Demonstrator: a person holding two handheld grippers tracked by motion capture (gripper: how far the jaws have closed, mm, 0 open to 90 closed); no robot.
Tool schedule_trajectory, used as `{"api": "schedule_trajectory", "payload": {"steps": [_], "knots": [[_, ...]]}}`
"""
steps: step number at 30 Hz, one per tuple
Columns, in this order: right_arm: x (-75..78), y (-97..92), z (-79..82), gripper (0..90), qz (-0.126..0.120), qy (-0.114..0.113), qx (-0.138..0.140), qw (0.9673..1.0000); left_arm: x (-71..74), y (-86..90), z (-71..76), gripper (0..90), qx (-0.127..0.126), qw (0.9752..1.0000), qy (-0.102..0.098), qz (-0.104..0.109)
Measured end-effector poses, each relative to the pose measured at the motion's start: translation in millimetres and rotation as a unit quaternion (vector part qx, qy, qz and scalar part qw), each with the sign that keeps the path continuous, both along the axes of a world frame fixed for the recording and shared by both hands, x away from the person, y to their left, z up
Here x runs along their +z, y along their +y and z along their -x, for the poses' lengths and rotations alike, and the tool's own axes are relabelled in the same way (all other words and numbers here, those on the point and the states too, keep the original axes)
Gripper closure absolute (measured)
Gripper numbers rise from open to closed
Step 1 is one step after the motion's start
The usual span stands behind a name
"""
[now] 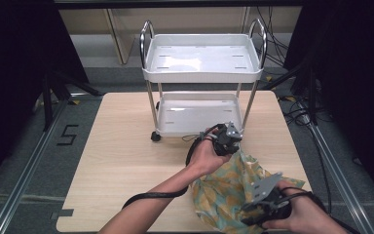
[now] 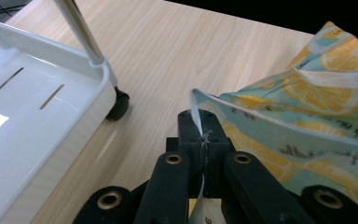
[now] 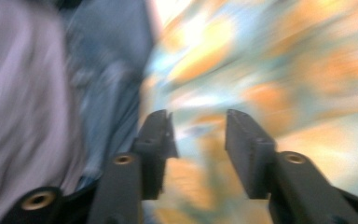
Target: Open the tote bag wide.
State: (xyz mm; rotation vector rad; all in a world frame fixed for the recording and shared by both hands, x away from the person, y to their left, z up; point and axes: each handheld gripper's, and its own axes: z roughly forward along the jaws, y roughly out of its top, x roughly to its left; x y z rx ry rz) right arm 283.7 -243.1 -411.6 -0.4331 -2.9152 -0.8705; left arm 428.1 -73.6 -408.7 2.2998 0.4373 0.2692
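A cloth with a lemon print on pale green [image 1: 226,190] lies bunched at the table's near right. My left gripper [image 1: 230,142] is at the cloth's far corner, close to the cart's lower shelf. In the left gripper view, the left gripper [image 2: 201,140] is shut on a thin edge of the cloth [image 2: 307,107], which lifts up from the wood. My right gripper [image 1: 253,214] sits over the cloth's near edge. In the blurred right gripper view, the right gripper [image 3: 198,130] has its jaws apart, with the cloth [image 3: 270,60] beyond them and nothing pressed between the pads.
A white two-shelf cart [image 1: 202,75] with chrome posts stands at the back middle of the wooden table [image 1: 126,156]. Its lower tray rim [image 2: 98,88] and a black caster [image 2: 118,105] are just left of my left gripper. Blurred grey and blue fabric [image 3: 51,93] lies left of the right jaws.
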Motion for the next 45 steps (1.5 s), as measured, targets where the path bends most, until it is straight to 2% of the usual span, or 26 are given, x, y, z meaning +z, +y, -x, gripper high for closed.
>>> {"api": "schedule_trajectory", "payload": {"steps": [2, 3, 4, 5, 6, 7, 8, 10, 11, 12, 19, 20, 24, 25, 26, 27, 31, 32, 33, 37, 38, 39, 42, 43, 44, 45], "knots": [[26.2, -17.2, -12.5, 52.5, -0.048, -0.060, -0.056, 0.9954, 0.0, -0.8, 1.1, 89.1, -0.004, 1.0000, -0.001, -0.002], [26.2, -17.2, -12.5, 52.5, -0.048, -0.060, -0.056, 0.9954, 0.0, -0.8, 1.1, 89.0, -0.004, 1.0000, -0.001, -0.002], [38.6, -29.0, -19.0, 51.0, -0.061, -0.090, -0.105, 0.9885, 0.1, -1.0, 1.4, 89.1, -0.006, 1.0000, -0.005, -0.003], [38.6, -29.0, -19.0, 51.0, -0.061, -0.090, -0.105, 0.9885, -0.4, -1.2, 3.2, 89.1, 0.001, 1.0000, 0.004, 0.001], [46.5, -39.1, -23.8, 46.0, -0.063, -0.108, -0.158, 0.9794, 0.1, -0.9, 3.9, 89.1, -0.001, 1.0000, 0.004, 0.000], [46.5, -39.1, -23.8, 46.0, -0.063, -0.108, -0.158, 0.9794, 0.1, -0.9, 3.9, 89.1, -0.001, 1.0000, 0.004, 0.000], [46.9, -44.6, -28.5, 42.3, -0.058, -0.118, -0.182, 0.9744, 0.6, -0.9, 4.1, 89.1, 0.000, 1.0000, 0.003, 0.001], [45.2, -45.7, -30.0, 40.7, -0.056, -0.108, -0.188, 0.9746, 0.8, -1.3, 4.3, 89.1, 0.001, 1.0000, 0.003, 0.004], [33.2, -41.9, -32.1, 37.4, -0.064, -0.078, -0.194, 0.9758, 1.7, -1.9, 3.6, 89.1, -0.006, 1.0000, -0.003, 0.001], [30.2, -41.7, -33.6, 37.2, -0.057, -0.070, -0.189, 0.9778, 1.2, -2.5, 4.4, 89.1, -0.003, 1.0000, 0.002, 0.002], [11.9, -29.4, -39.8, 35.2, -0.027, -0.040, -0.190, 0.9805, 0.2, -3.3, 4.4, 89.1, -0.001, 1.0000, 0.008, 0.005], [9.3, -27.5, -41.0, 36.5, -0.022, -0.051, -0.185, 0.9812, 0.1, -3.2, 4.1, 89.1, 0.000, 1.0000, 0.008, 0.007], [5.3, -23.7, -43.0, 64.0, 0.015, -0.057, -0.177, 0.9824, 0.5, -2.8, 4.7, 89.1, -0.010, 0.9999, 0.000, 0.003], [5.3, -23.7, -43.0, 64.0, 0.015, -0.057, -0.177, 0.9824, 0.5, -2.8, 4.7, 89.1, -0.010, 0.9999, 0.000, 0.003], [5.7, -24.7, -44.4, 80.9, 0.028, -0.062, -0.172, 0.9827, 0.3, -3.0, 7.5, 89.0, -0.006, 0.9999, 0.008, 0.008], [6.2, -25.8, -45.2, 87.3, 0.027, -0.065, -0.176, 0.9819, 1.0, -2.5, 7.1, 89.0, -0.013, 0.9999, 0.001, 0.006], [12.1, -32.8, -45.5, 90.0, 0.031, -0.052, -0.188, 0.9804, 1.9, -1.6, 8.4, 88.7, -0.017, 0.9998, -0.003, 0.010], [13.9, -35.1, -44.3, 90.0, 0.029, -0.042, -0.200, 0.9785, 1.4, -1.9, 10.5, 88.7, -0.008, 0.9998, 0.005, 0.018], [17.6, -42.4, -46.0, 90.0, 0.040, -0.065, -0.225, 0.9713, 2.0, -2.1, 11.6, 88.3, -0.011, 0.9997, 0.001, 0.021], [21.1, -60.6, -50.9, 90.0, 0.062, -0.086, -0.226, 0.9685, 1.6, -5.5, 14.7, 86.1, -0.009, 0.9994, -0.007, 0.034], [20.9, -70.0, -51.6, 90.0, 0.073, -0.099, -0.248, 0.9608, 1.3, -8.6, 17.1, 83.8, -0.017, 0.9990, -0.014, 0.038], [20.9, -70.0, -51.6, 90.0, 0.073, -0.099, -0.248, 0.9608, 1.3, -8.6, 17.1, 82.5, -0.017, 0.9990, -0.014, 0.038], [19.3, -88.8, -50.8, 90.0, 0.095, -0.100, -0.272, 0.9524, -0.7, -17.1, 22.0, 78.1, -0.027, 0.9984, -0.024, 0.043], [19.3, -88.8, -50.8, 90.0, 0.095, -0.100, -0.272, 0.9524, -0.7, -17.1, 22.0, 76.7, -0.027, 0.9984, -0.024, 0.043], [15.9, -97.3, -49.8, 90.0, 0.111, -0.103, -0.284, 0.9468, -2.5, -21.7, 24.7, 74.2, -0.032, 0.9981, -0.030, 0.043], [15.9, -97.3, -49.8, 90.0, 0.111, -0.103, -0.284, 0.9468, -2.5, -21.7, 24.7, 73.1, -0.032, 0.9981, -0.030, 0.043]]}}
